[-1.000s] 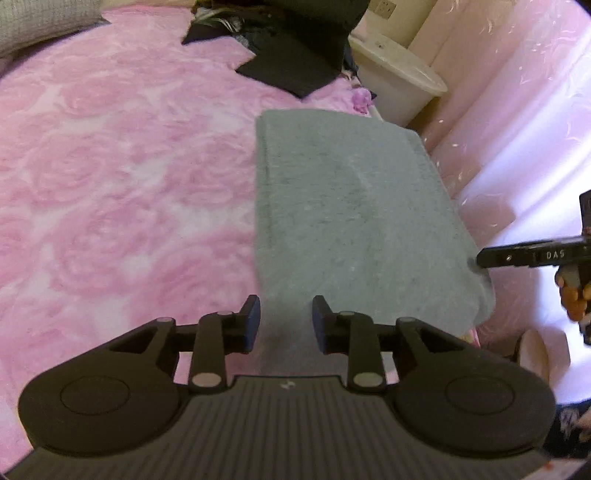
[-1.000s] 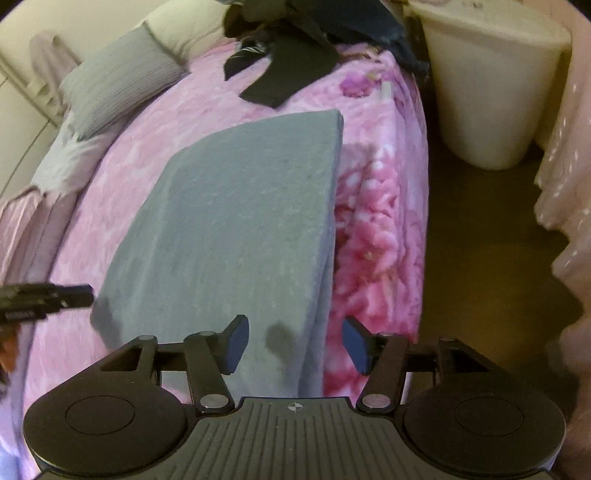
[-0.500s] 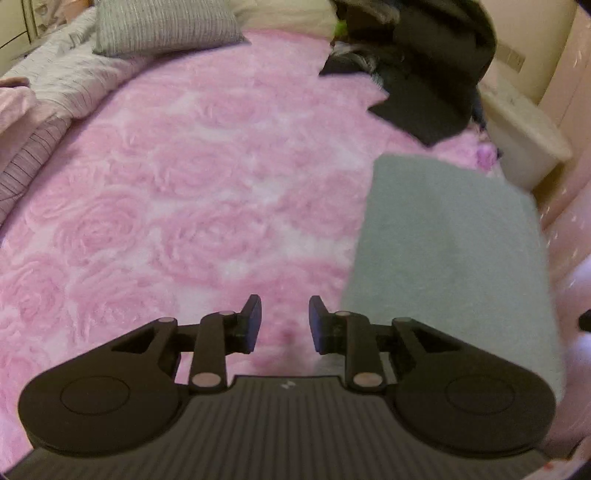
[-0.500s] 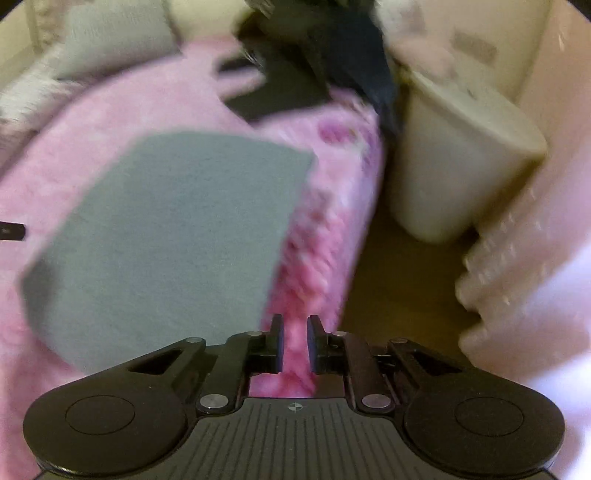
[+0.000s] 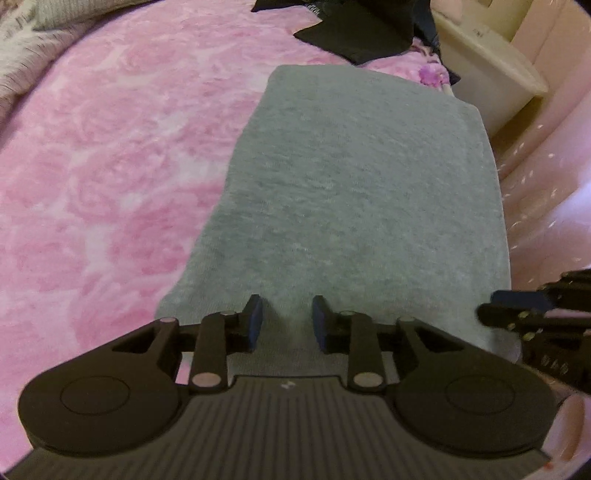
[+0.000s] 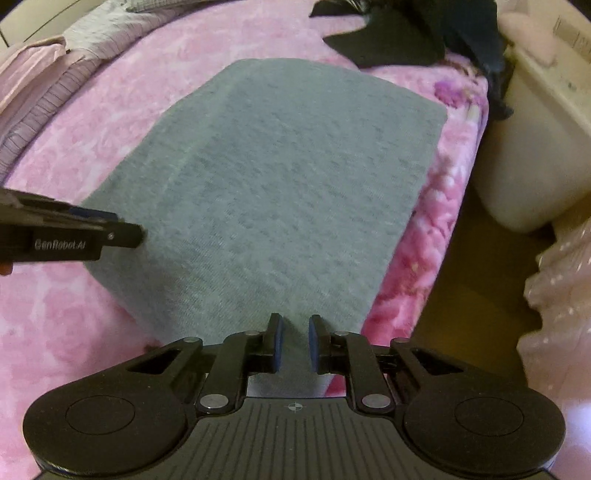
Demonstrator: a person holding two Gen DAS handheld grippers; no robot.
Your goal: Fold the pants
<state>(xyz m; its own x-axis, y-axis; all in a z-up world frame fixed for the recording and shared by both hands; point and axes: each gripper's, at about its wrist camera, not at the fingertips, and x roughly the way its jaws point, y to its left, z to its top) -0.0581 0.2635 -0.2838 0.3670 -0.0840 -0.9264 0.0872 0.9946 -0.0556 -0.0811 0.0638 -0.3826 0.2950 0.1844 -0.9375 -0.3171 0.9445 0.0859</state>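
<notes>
1 pair of grey pants (image 5: pixel 362 199), folded into 1 flat rectangle, lies on the pink rose-patterned bed cover (image 5: pixel 110 177), along the bed's right edge. 2 grippers hang over its near end. The left gripper (image 5: pixel 287 322) points steeply down above the near edge, its 2 fingers a little apart with only flat cloth showing in the gap; nothing is pinched. The right gripper (image 6: pixel 294 341) hovers at the near right corner, its jaws opening from a narrow gap, grey cloth seen between them but not pressed. Each gripper shows at the side of the other's view. At the far end of the bed lies 1 heap of dark clothes (image 6: pixel 424 33), and beside the bed stands 1 cream bin (image 6: pixel 535 147)
</notes>
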